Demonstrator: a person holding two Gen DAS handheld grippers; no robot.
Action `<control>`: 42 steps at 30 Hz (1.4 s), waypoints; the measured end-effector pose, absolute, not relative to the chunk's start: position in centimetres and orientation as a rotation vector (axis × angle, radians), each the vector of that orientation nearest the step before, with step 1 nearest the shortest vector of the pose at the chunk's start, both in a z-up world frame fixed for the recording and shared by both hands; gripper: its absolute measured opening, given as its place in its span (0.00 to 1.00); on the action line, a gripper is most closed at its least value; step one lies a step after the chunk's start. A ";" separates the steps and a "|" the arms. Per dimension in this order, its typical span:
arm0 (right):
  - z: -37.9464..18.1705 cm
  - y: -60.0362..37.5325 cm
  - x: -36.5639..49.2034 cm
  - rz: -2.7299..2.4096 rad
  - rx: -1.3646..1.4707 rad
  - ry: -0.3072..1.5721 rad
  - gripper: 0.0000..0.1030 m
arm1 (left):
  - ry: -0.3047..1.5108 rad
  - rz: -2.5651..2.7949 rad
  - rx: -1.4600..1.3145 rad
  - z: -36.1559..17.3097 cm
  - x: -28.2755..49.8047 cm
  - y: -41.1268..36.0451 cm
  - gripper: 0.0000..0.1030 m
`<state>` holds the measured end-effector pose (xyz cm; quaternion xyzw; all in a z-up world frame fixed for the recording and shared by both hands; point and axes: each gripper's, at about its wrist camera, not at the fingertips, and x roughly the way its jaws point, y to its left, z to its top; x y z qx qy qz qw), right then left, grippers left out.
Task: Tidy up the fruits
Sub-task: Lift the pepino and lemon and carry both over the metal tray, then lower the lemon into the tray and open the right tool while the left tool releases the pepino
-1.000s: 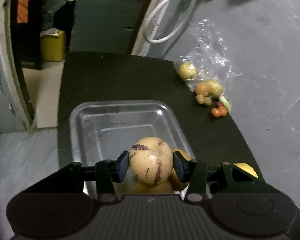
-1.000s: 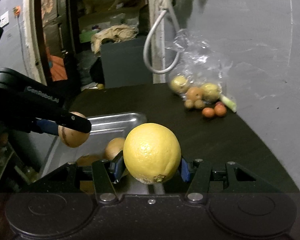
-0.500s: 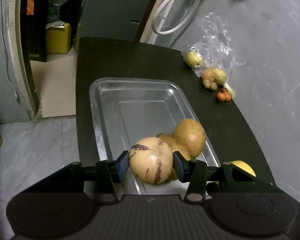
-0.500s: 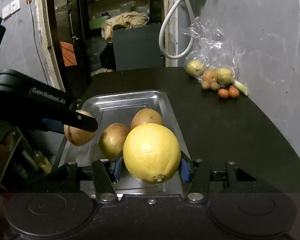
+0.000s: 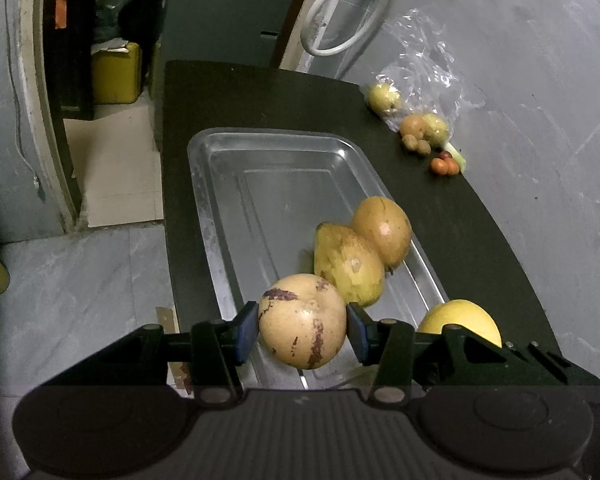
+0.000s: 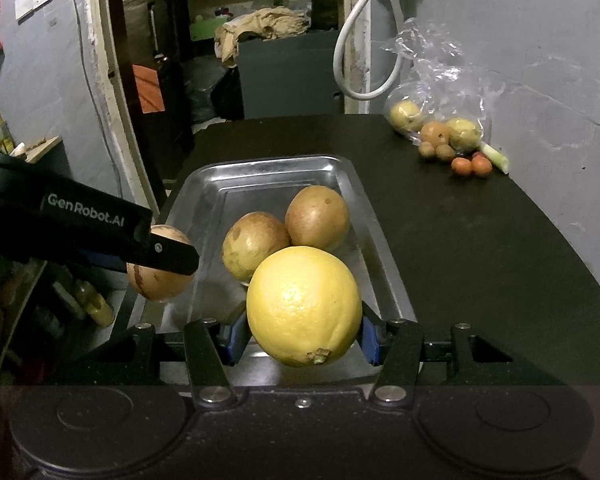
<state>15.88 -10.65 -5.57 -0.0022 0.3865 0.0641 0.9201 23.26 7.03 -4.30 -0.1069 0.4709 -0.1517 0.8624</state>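
Note:
My left gripper (image 5: 302, 326) is shut on a tan fruit with dark streaks (image 5: 302, 320), held above the near end of a metal tray (image 5: 268, 176). Two brownish-yellow fruits (image 5: 350, 268) (image 5: 382, 228) lie in the tray along its right side. My right gripper (image 6: 304, 338) is shut on a large yellow citrus (image 6: 304, 306) over the tray's (image 6: 268, 168) near right edge. In the right wrist view the left gripper (image 6: 168, 258) enters from the left with the tan fruit (image 6: 156, 284). The citrus (image 5: 460, 320) shows at the lower right of the left wrist view.
The tray sits on a black counter (image 6: 480, 240) against a grey wall. At the far right lie a clear plastic bag (image 6: 440, 92) holding fruit, small brown and orange fruits (image 6: 466, 166) and a green stalk. A white hose (image 6: 364, 40) hangs behind. The floor drops off left of the counter.
Both grippers have risen and pulled back from the tray, each keeping its fruit. More of the tray and the two fruits lying in it have come into view.

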 end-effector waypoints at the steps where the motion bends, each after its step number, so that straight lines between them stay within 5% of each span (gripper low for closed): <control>1: -5.6 -10.6 15.8 0.133 -0.006 0.797 0.54 | 0.987 -0.319 -0.222 -4.3 23.1 7.0 0.50; 42: -7.4 -10.2 16.4 0.147 -0.036 0.884 0.54 | 1.070 -0.313 -0.213 -6.0 21.9 5.8 0.51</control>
